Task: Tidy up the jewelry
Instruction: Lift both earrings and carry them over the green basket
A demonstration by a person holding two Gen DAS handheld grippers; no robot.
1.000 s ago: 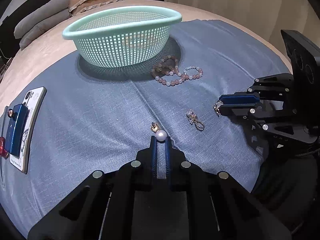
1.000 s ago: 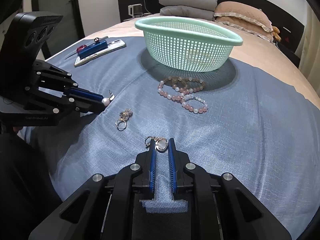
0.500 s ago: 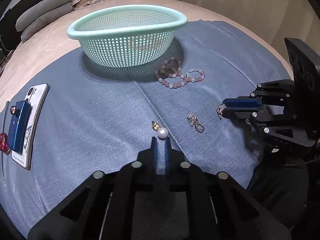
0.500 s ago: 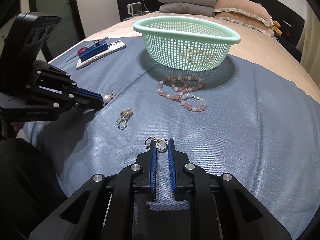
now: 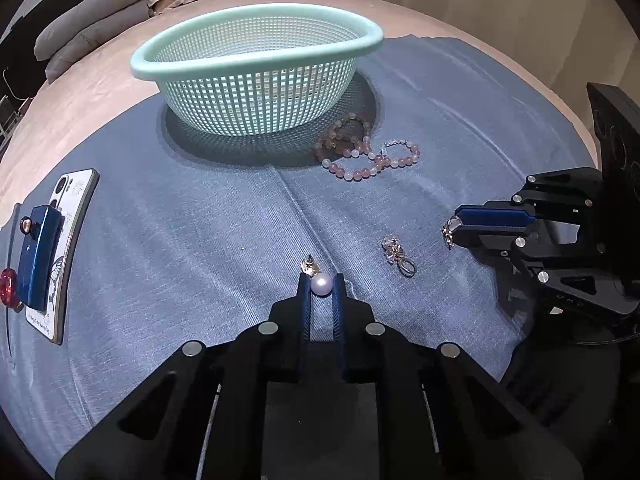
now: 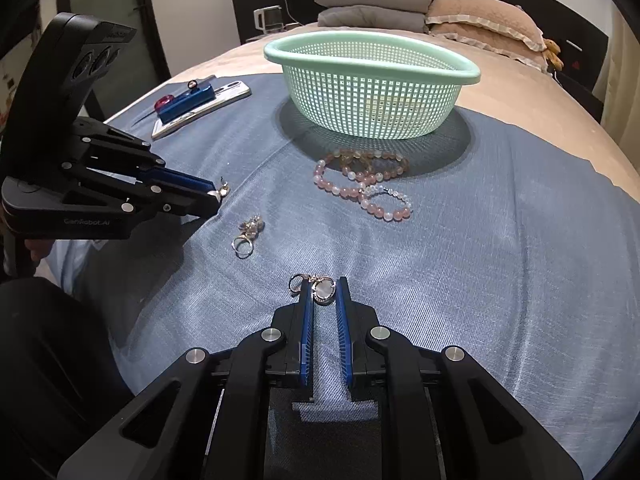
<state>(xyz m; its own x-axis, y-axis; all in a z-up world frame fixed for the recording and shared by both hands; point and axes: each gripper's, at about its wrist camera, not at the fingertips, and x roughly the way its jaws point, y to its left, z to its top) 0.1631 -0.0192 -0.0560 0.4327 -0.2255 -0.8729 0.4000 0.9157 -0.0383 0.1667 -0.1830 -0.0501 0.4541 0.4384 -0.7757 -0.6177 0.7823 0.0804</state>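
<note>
My left gripper [image 5: 321,280] is shut on a pearl earring [image 5: 321,284] with a gold stud, held above the blue cloth; it also shows in the right wrist view [image 6: 214,196]. My right gripper [image 6: 323,286] is shut on a gold hoop earring [image 6: 320,287]; it also shows in the left wrist view [image 5: 454,228]. A third gold earring [image 5: 398,256] lies on the cloth between the grippers, also in the right wrist view [image 6: 248,232]. Pink bead bracelets [image 5: 362,152] [image 6: 362,184] lie just in front of a mint-green mesh basket [image 5: 256,36] [image 6: 372,50].
A blue cloth [image 5: 200,220] covers the bed. A phone in a white case [image 5: 60,248] with a blue box [image 5: 38,252] on it lies at the cloth's left edge, also in the right wrist view [image 6: 200,104]. Pillows and folded grey blankets [image 6: 372,4] lie beyond.
Both grippers have lifted slightly and moved a little nearer the basket, each still holding its earring. The loose earring and bracelets have not moved.
</note>
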